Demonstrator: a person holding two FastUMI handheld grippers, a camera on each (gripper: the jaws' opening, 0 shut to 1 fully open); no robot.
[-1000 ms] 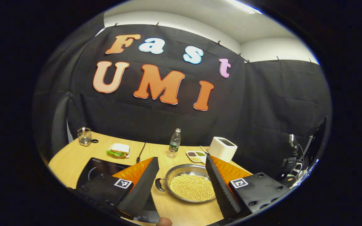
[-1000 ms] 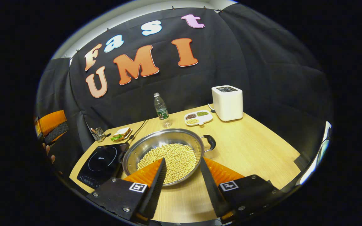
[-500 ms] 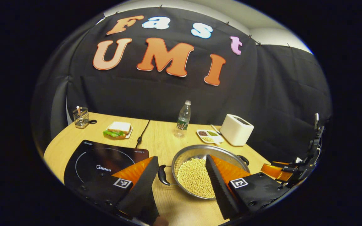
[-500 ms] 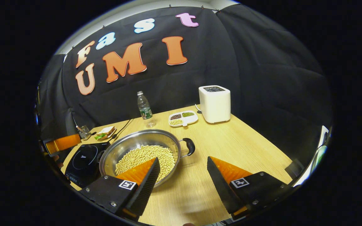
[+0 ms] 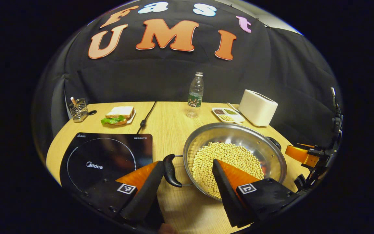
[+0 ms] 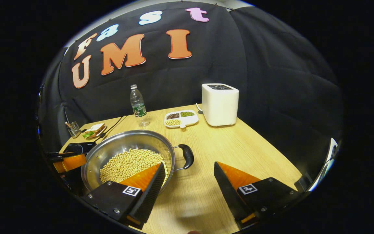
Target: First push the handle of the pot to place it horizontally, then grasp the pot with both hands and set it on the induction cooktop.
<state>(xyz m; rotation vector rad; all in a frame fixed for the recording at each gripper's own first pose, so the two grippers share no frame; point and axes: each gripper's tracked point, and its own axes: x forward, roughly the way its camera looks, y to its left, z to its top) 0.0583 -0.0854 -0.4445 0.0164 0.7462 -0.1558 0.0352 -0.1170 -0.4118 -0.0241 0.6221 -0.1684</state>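
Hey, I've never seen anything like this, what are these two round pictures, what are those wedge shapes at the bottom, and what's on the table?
A person holds a two-finger gripper in each hand, each carrying a fisheye camera looking along its fingers. The wedges are those fingers. The left gripper is open around the pot's near handle, not gripping it. The right gripper is open near the other handle. Nothing is held. On the wooden table sit the steel pot full of beans, an induction cooktop, a sandwich, a water bottle, a sectioned dish, a white toaster and a wire holder.
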